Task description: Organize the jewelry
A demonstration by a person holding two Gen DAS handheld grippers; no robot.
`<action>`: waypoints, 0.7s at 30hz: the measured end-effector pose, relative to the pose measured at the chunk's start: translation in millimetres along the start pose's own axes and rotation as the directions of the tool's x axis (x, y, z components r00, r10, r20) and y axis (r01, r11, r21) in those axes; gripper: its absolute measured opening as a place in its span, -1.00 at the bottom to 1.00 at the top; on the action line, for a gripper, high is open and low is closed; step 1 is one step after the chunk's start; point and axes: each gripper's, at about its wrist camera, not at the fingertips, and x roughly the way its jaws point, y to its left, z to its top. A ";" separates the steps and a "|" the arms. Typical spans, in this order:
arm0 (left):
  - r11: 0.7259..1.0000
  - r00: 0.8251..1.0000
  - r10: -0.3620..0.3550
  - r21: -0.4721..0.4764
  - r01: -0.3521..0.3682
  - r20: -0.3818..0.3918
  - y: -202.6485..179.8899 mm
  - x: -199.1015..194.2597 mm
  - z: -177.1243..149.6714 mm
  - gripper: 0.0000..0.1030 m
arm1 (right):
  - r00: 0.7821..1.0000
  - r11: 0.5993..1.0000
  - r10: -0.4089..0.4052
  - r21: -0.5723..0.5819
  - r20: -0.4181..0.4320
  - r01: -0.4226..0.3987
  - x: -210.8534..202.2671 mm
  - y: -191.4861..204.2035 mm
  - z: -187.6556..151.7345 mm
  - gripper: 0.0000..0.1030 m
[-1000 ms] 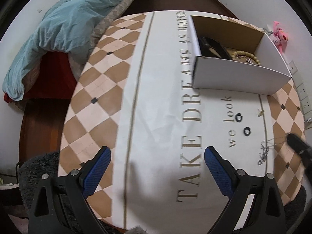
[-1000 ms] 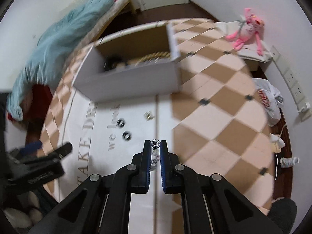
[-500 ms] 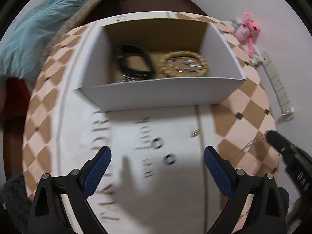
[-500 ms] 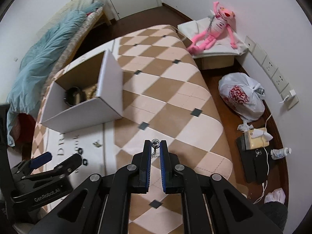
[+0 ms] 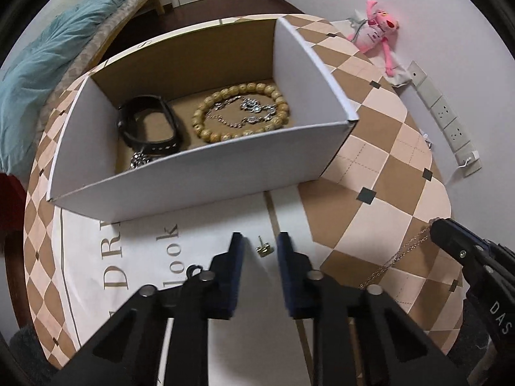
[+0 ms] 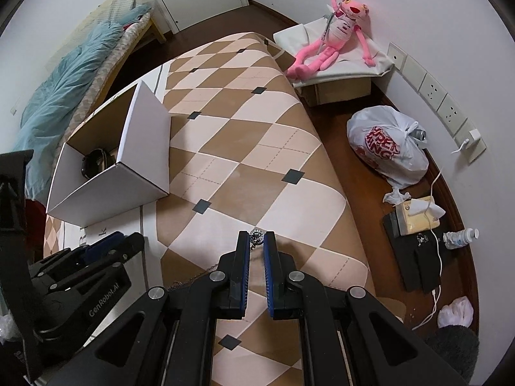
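On the checkered bench [image 5: 379, 148] stands one white box [image 5: 206, 173] holding one bead bracelet [image 5: 241, 112], one black band [image 5: 148, 125] and silver chains. The left gripper [image 5: 259, 251] has its fingers spread around one gold earring [image 5: 264, 248]. The right gripper [image 6: 256, 247] has its fingers pinching one necklace [image 6: 256, 235].

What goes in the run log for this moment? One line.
left gripper: open, straddling gold earring on table | right gripper: shut on necklace | box: holds bracelets
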 end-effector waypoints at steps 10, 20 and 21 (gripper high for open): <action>0.999 0.998 -0.041 -0.002 0.041 0.053 4.2 -21.8 -2.8 -0.88 | 0.998 0.999 0.051 -0.019 0.039 -0.050 -29.9 12.2 5.5 -0.83; 0.989 0.979 -0.139 -0.037 0.146 0.150 38.4 -104.7 13.4 -0.88 | 0.974 0.975 0.183 -0.149 0.137 -0.163 -116.3 59.9 40.6 -0.83; 0.987 0.975 -0.148 -0.045 0.157 0.165 45.4 -115.4 18.7 -0.88 | 0.971 0.973 0.194 -0.158 0.143 -0.171 -122.8 63.8 45.0 -0.83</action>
